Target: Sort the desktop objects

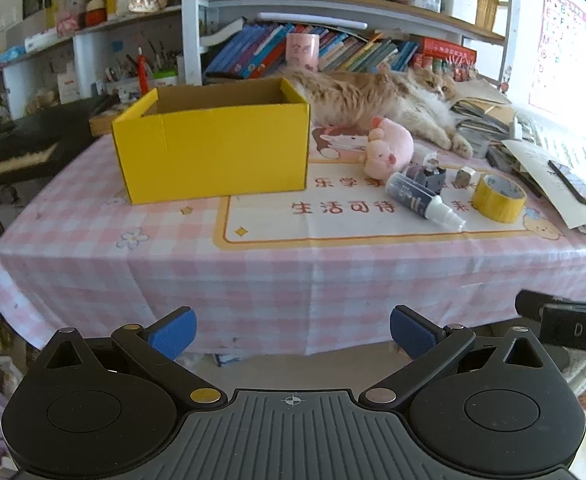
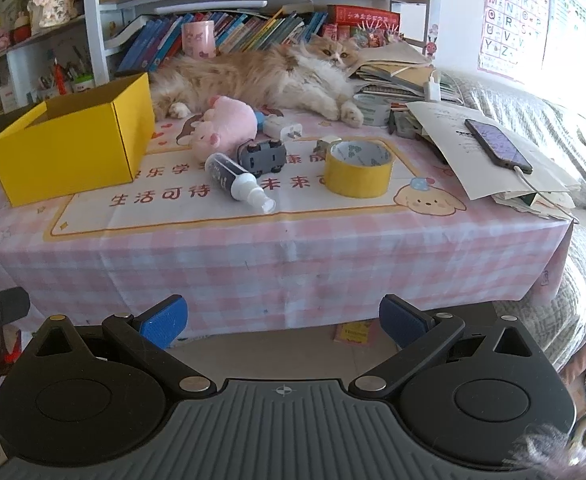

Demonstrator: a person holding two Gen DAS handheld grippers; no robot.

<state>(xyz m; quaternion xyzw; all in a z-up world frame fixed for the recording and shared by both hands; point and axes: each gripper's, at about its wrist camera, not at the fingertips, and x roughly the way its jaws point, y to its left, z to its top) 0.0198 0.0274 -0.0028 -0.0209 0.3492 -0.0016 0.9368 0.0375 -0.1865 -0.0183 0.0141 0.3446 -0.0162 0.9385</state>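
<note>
A: Handling, left to right? Yellow box (image 2: 69, 148) first.

B: Open-topped cardboard, left on the tabletop (image 2: 253, 264); likely light, stiff. It looks like the bin, so leave it.

A: Pink plush (image 2: 229, 124)?

B: Just right of the box; soft, will squash. Pinch the body.

A: Spray bottle (image 2: 239, 182)?

B: Lying down, dark label, clear cap toward us. Probably smooth and rolls; grip across the barrel.

A: Toy car (image 2: 262, 156)?

B: Grey, flipped wheels-up, touching the bottle. Rigid; take its sides.

A: Tape roll (image 2: 359, 168)?

B: Yellow, lying flat, farthest right. Stiff ring; clamp one wall.

A: Claws?

B: Left claw (image 1: 293, 332), right claw (image 2: 283, 322): both spread wide, empty, short of the tabletop edge.
</note>
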